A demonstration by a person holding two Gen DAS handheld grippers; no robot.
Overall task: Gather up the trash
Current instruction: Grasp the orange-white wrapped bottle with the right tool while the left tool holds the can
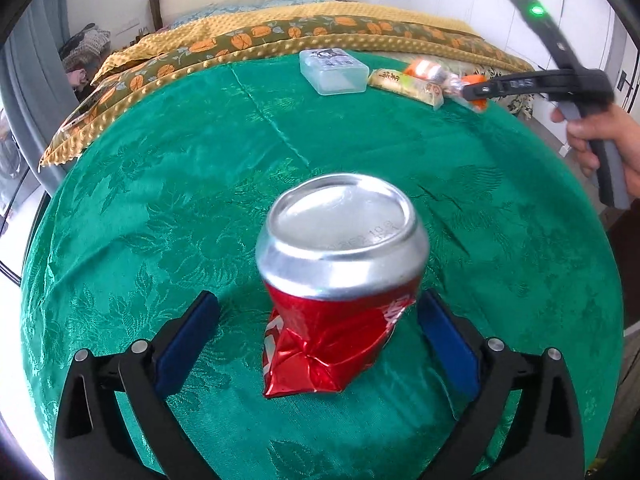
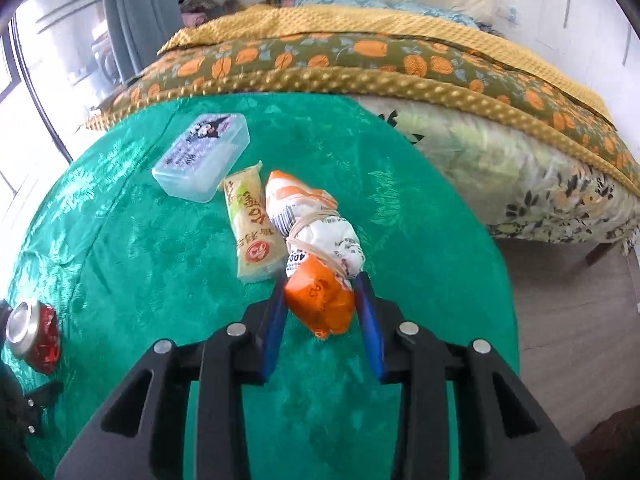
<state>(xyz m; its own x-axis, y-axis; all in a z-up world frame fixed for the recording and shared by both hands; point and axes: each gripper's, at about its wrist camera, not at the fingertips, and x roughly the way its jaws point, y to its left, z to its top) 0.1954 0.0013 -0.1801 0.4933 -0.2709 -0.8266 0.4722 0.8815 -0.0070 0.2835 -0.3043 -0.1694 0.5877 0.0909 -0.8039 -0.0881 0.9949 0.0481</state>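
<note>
A crushed red soda can [image 1: 340,280] stands on the green tablecloth [image 1: 160,200], silver base up. My left gripper [image 1: 319,295] is open around it; the left pad stands clear of the can and the right pad is close beside it. In the right wrist view the can [image 2: 32,336] shows at the far left. My right gripper [image 2: 322,280] is shut on the orange end of an orange-and-white wrapper bundle [image 2: 320,240] tied with a rubber band. In the left wrist view that gripper [image 1: 476,94] is at the table's far right, held by a hand.
A yellow-green snack wrapper [image 2: 250,224] lies right beside the bundle, and a clear lidded plastic box [image 2: 202,156] sits just beyond it. A bed with an orange-patterned quilt [image 2: 360,60] runs along the table's far edge. Bare floor [image 2: 568,320] lies to the right.
</note>
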